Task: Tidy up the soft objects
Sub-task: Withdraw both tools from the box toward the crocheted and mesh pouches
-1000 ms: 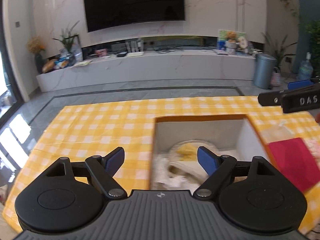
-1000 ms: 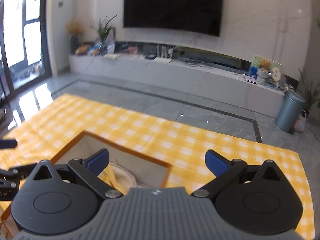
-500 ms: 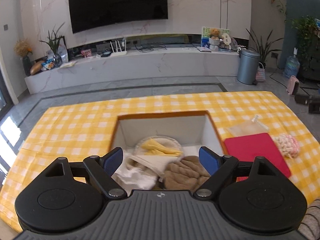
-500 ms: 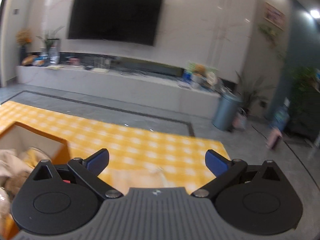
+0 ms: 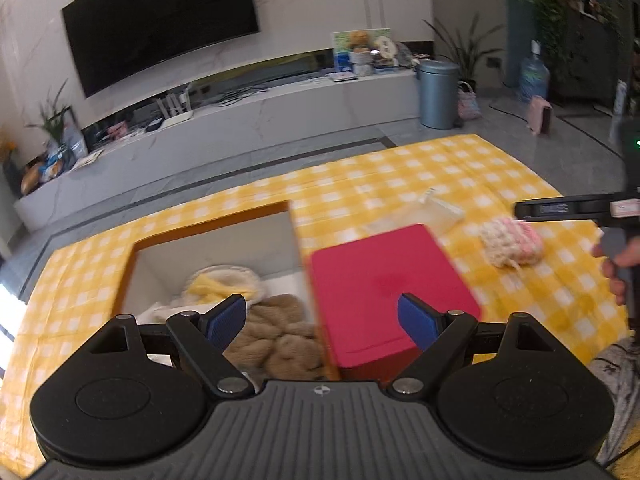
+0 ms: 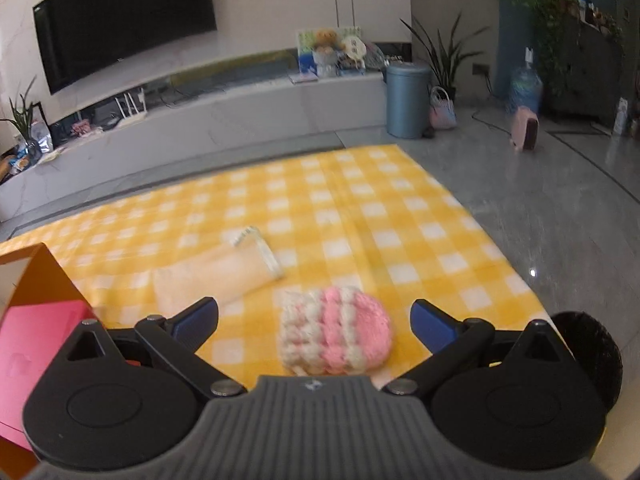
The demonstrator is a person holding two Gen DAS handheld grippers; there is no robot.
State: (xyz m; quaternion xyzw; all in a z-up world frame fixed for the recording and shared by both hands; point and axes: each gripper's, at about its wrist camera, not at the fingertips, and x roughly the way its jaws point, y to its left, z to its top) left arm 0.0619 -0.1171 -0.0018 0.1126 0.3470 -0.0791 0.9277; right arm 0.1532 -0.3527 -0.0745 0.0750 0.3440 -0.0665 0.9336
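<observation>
My right tool [image 6: 314, 318] hangs spread wide over the pink-and-cream crocheted pouch [image 6: 334, 332] lying on the yellow-checked bench [image 6: 360, 208], framing it for a pinch. My left tool [image 5: 322, 316] waits spread and empty above the orange-rimmed box [image 5: 212, 224] holding soft things.

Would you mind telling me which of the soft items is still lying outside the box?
The pink-and-white knitted piece, lying on the checked cloth before the open right gripper. The brown plush and yellow-and-white item lie inside the box.
</observation>
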